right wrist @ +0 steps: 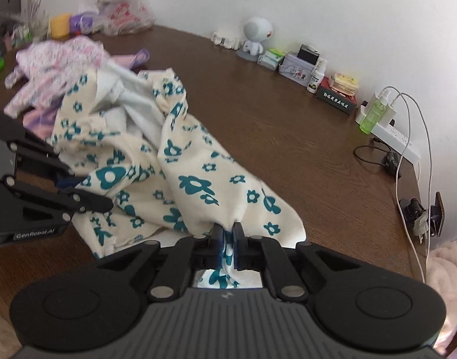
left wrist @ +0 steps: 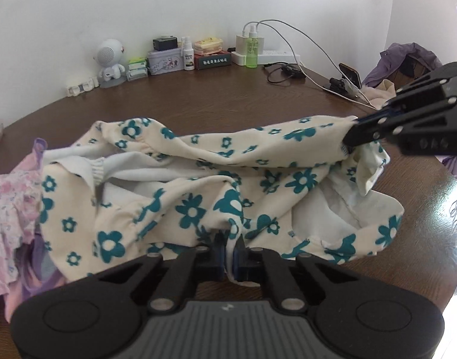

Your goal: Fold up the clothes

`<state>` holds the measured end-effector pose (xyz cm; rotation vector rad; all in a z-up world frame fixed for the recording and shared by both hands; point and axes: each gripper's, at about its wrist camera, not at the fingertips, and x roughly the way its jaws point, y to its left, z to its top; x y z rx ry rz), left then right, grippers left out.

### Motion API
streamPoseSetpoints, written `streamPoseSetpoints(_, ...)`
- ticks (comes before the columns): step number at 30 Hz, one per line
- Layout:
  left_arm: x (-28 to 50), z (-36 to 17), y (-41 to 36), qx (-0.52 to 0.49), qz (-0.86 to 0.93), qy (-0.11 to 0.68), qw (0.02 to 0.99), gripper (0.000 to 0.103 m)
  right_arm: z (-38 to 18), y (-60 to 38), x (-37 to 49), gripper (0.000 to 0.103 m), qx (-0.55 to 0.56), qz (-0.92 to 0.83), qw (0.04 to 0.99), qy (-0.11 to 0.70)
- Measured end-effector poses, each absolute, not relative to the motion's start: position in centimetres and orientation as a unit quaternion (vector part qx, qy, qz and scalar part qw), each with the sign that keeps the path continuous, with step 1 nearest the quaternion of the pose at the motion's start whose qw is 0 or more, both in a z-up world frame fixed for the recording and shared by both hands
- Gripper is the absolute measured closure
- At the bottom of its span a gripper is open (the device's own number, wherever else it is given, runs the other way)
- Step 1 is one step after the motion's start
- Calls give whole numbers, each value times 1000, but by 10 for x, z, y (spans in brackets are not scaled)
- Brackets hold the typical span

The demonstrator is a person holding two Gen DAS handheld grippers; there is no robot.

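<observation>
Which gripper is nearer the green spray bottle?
Right. The right gripper pinches the floral garment on the side toward the green spray bottle; the left gripper grips its near edge, farther back.

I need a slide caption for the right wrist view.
Both grippers pinch the floral garment above the table.

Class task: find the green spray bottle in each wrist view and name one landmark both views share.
Left wrist view: green spray bottle stands at the back, right of centre, by the wall.
Right wrist view: green spray bottle stands at the right edge of the table.
Shared landmark: white robot figurine.
</observation>
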<state>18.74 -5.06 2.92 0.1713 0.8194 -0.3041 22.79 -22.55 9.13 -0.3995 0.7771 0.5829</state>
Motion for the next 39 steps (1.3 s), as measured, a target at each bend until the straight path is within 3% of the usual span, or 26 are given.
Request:
streamPoseSetpoints(9,218,93,18,157,-43,352,922,100,148,-254,261,99,-104,266,885,367)
streamPoseSetpoints(19,277,49,22,173,-1,375,911,98,53,-231,309,98,-93,191,876,433)
streamPoseSetpoints(21,283,43,23,161,4,378,912,93,44,-234,308,94,-79,185,878,435)
streamPoseSetpoints(22,283,44,26,155,7,380,912,90,42,-237,306,87,-69,184,878,436)
streamPoseSetpoints(24,279,48,33,146,17,377,914,69,43,-244,300,72,-56,181,881,433)
streamPoseSetpoints(25,275,52,36,143,25,372,917,52,46,-249,294,62,-56,181,885,426)
streamPoseSetpoints(26,266,57,42,136,30,361,922,37,50,-253,286,57,-59,182,888,418)
streamPoseSetpoints(28,246,69,51,113,22,348,930,29,60,-260,264,56,-69,194,891,404)
streamPoseSetpoints(31,213,78,59,71,-29,357,931,28,59,-256,228,48,-99,240,881,396)
streamPoseSetpoints(35,173,72,58,7,-93,381,920,28,53,-244,180,49,-143,301,861,385)
streamPoseSetpoints(39,135,60,38,16,-118,379,918,28,31,-219,154,52,-192,330,844,377)
